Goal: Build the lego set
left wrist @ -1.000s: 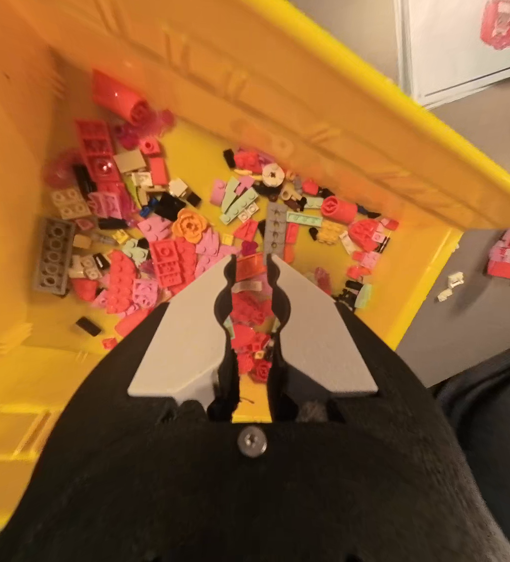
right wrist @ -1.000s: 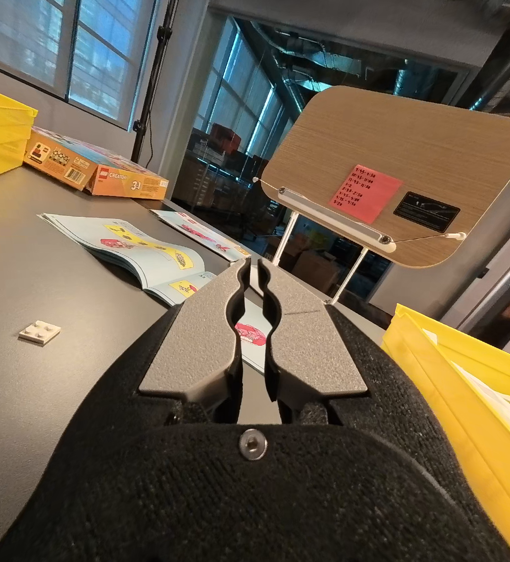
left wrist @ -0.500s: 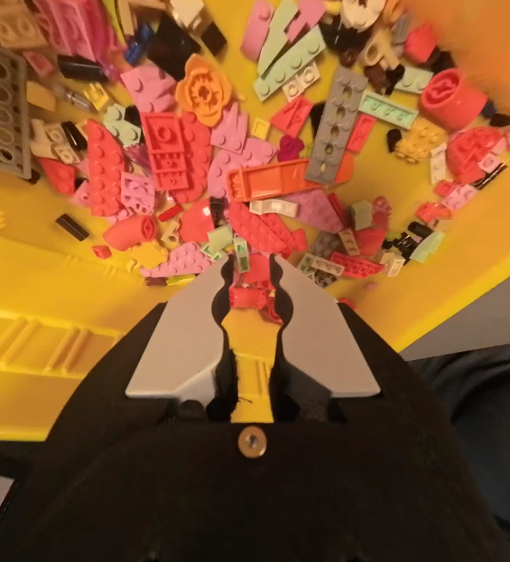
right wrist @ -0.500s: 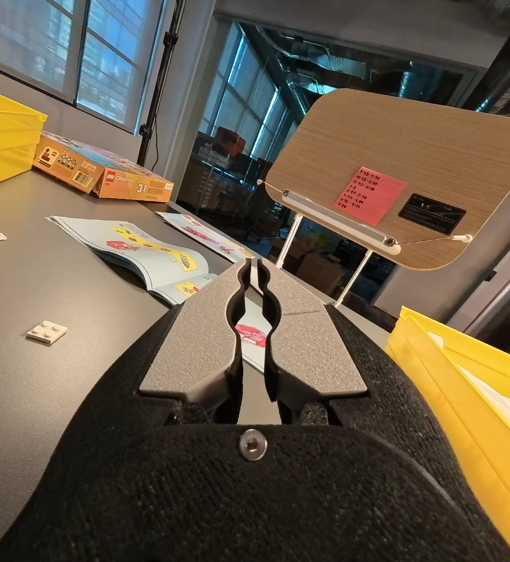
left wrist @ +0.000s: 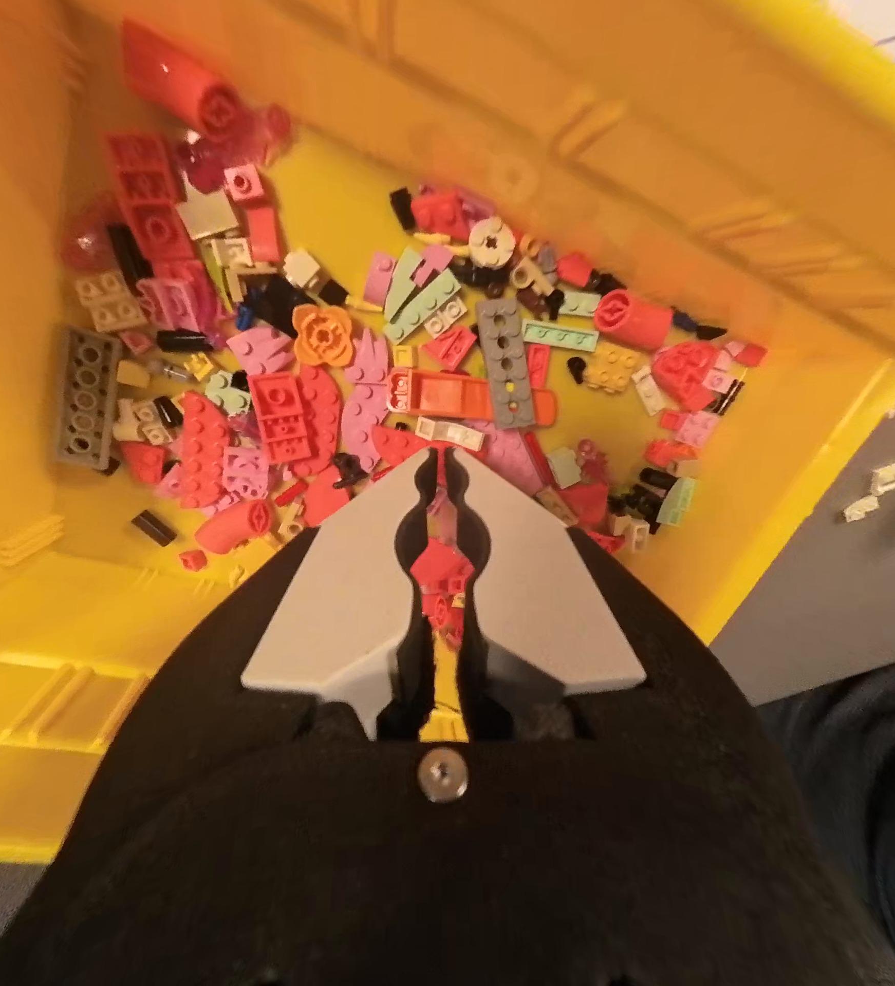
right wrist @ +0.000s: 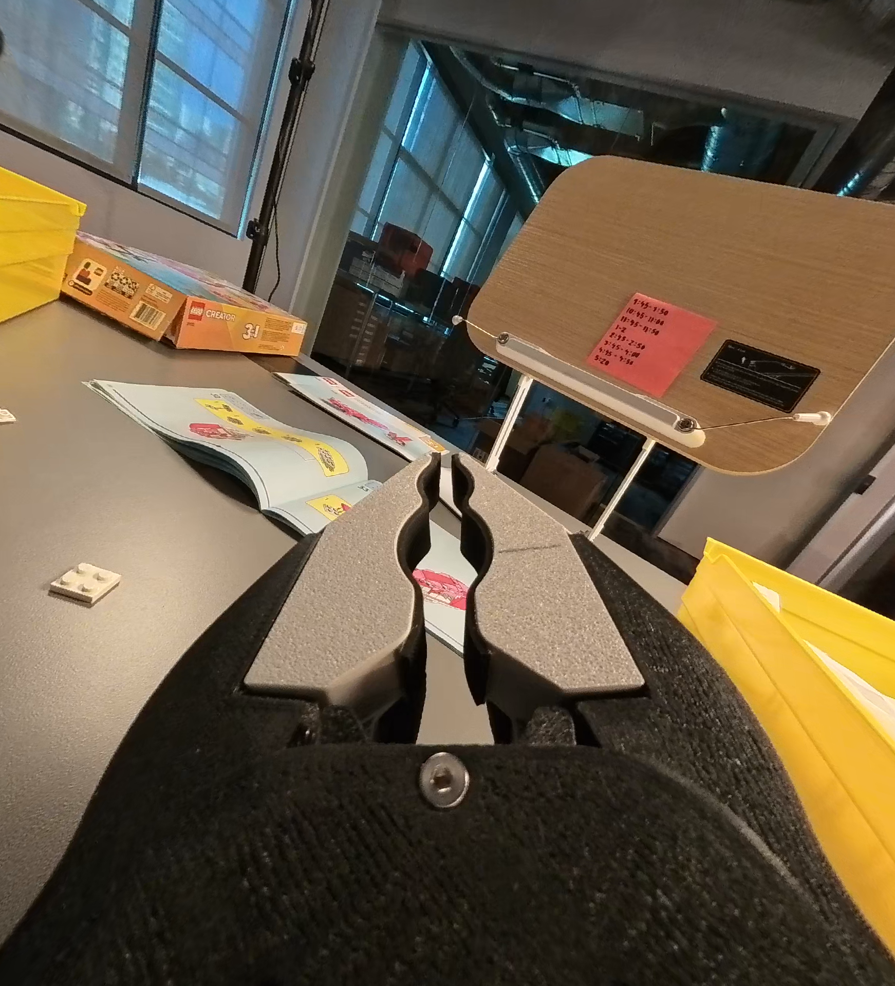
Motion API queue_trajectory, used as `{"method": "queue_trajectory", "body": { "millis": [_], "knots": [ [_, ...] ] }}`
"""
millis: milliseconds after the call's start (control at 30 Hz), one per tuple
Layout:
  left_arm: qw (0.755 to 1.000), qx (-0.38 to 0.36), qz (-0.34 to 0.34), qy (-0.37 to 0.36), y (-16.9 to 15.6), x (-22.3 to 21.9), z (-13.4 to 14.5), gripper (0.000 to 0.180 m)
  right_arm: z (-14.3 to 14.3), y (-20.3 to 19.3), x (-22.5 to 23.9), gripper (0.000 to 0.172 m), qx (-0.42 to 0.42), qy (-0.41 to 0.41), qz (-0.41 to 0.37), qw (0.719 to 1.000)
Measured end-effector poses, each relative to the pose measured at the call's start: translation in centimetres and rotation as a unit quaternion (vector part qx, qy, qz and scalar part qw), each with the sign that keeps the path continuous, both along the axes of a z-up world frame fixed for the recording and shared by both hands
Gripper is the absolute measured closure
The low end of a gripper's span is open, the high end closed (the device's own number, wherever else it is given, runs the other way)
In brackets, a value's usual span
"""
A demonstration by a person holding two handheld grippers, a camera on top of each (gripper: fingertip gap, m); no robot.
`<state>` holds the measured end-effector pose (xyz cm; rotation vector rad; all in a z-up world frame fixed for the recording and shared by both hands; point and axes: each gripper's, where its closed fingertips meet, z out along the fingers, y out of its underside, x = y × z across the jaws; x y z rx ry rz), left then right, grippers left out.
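Since half a second ago, your left gripper (left wrist: 439, 452) has pulled back from the brick pile (left wrist: 381, 373) inside the yellow bin (left wrist: 648, 160) and closed; whether it pinches something, I cannot tell. Your right gripper (right wrist: 445, 458) is pressed nearly together, bare, above the table (right wrist: 61, 507).

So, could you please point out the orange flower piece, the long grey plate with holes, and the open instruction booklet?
Orange flower piece (left wrist: 323, 337), left wrist view, on its centre hub.
Long grey plate with holes (left wrist: 504, 363), left wrist view, mid-length, between its holes.
Open instruction booklet (right wrist: 253, 437), right wrist view, on the upper open page.
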<state>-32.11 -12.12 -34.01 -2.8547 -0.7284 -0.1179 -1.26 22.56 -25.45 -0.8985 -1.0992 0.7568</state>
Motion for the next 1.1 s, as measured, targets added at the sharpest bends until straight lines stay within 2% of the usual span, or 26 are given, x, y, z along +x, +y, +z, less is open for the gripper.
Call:
{"method": "queue_trajectory", "body": {
  "millis": [100, 300, 767, 967, 1100],
  "knots": [
    [1.000, 0.012, 0.004, 0.000, -0.2, 0.1, 0.6, 0.178, 0.0, 0.0, 0.0, 0.170, 0.000, 0.000, 0.001, 1.000],
    [0.998, 0.005, 0.015, -0.053, -1.4, 1.9, -0.1, 0.179, 0.0, -0.1, 0.0, 0.170, 0.001, -0.001, 0.003, 1.000],
    [0.998, 0.007, 0.019, -0.054, -1.5, 1.7, 0.1, 0.179, -0.1, -0.2, -0.1, 0.170, 0.002, -0.003, 0.004, 1.000],
    [0.999, 0.012, 0.015, -0.044, -1.4, 1.5, 0.1, 0.180, -0.1, -0.2, -0.1, 0.170, 0.003, -0.003, 0.006, 1.000],
    [0.999, 0.039, 0.023, 0.006, -0.8, -0.6, 1.3, 0.180, -0.1, -0.2, -0.1, 0.170, 0.003, -0.003, 0.006, 1.000]
  ]
}}
